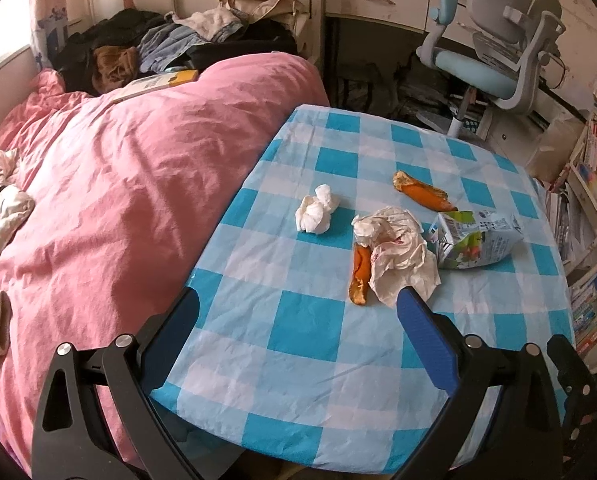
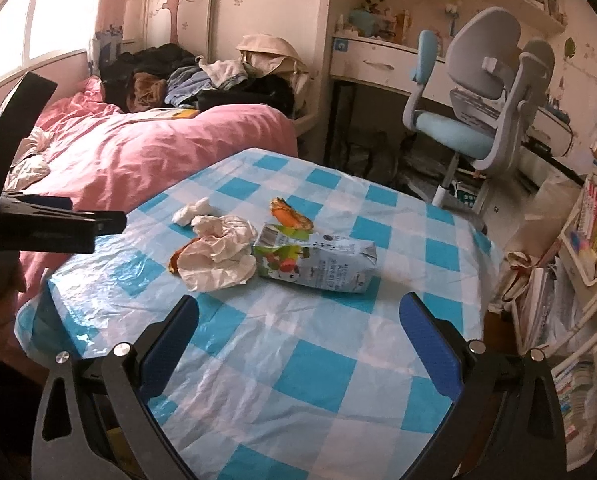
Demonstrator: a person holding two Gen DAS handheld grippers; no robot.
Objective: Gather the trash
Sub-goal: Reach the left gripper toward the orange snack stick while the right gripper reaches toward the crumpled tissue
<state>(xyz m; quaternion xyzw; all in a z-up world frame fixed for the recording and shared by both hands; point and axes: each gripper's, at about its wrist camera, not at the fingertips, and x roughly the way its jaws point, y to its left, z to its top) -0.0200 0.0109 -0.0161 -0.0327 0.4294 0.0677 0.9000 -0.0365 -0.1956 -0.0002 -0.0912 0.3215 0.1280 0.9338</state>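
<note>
One peel (image 2: pixel 175 261) half under wrapper (image 2: pixel 218 254).

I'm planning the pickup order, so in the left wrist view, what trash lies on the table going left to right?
White tissue ball → orange peel strip → crumpled paper wrapper → second orange peel → squashed drink carton.

A crushed carton (image 2: pixel 318 262) is seen lying on the checked tablecloth (image 2: pixel 318 368), touching crumpled paper (image 2: pixel 218 258). The right gripper (image 2: pixel 298 320) is held wide open above the cloth, empty.
</note>
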